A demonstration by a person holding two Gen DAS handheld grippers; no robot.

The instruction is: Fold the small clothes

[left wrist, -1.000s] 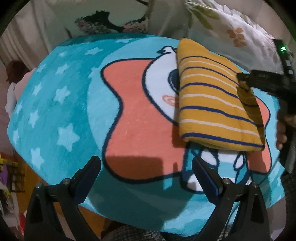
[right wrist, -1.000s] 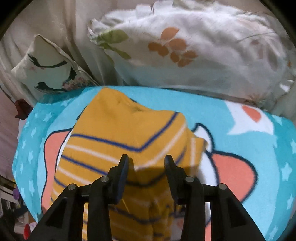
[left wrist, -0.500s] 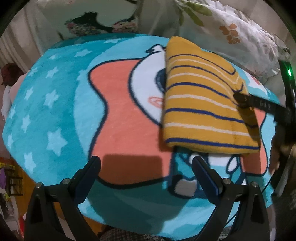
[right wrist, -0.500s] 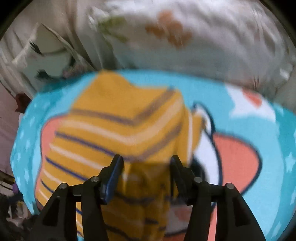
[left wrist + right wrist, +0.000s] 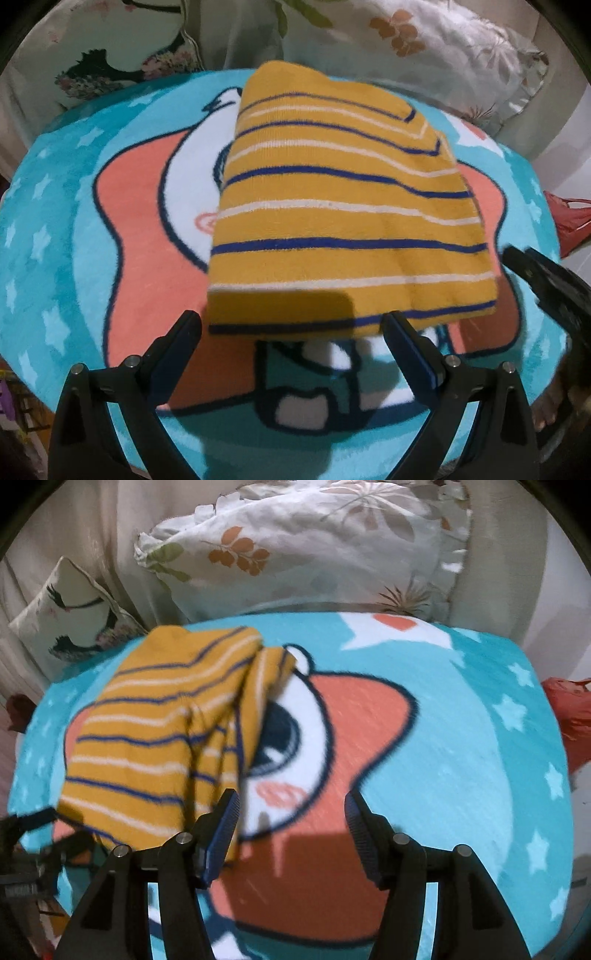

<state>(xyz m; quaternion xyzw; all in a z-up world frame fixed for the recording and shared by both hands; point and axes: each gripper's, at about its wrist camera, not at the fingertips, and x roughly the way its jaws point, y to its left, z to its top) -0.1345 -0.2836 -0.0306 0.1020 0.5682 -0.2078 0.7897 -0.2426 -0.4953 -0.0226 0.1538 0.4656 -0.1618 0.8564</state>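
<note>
A folded mustard-yellow garment [image 5: 343, 221] with navy and white stripes lies flat on a turquoise cartoon blanket [image 5: 74, 221]. My left gripper [image 5: 291, 332] is open and empty, its fingertips just short of the garment's near edge. My right gripper [image 5: 291, 812] is open and empty, over the blanket [image 5: 461, 757] to the right of the garment [image 5: 155, 738]; its left finger sits by the garment's near right corner. The right gripper's black body shows at the right edge of the left wrist view [image 5: 546, 280].
A leaf-print white pillow [image 5: 314, 546] and a bird-print cushion [image 5: 70, 620] lean against the back behind the blanket. A red bag [image 5: 569, 716] sits off the blanket's right edge. The blanket's front edge drops off close below both grippers.
My right gripper has opened wider and moved right, off the garment, which now lies released. My left gripper has moved right and closer to the garment's near edge.
</note>
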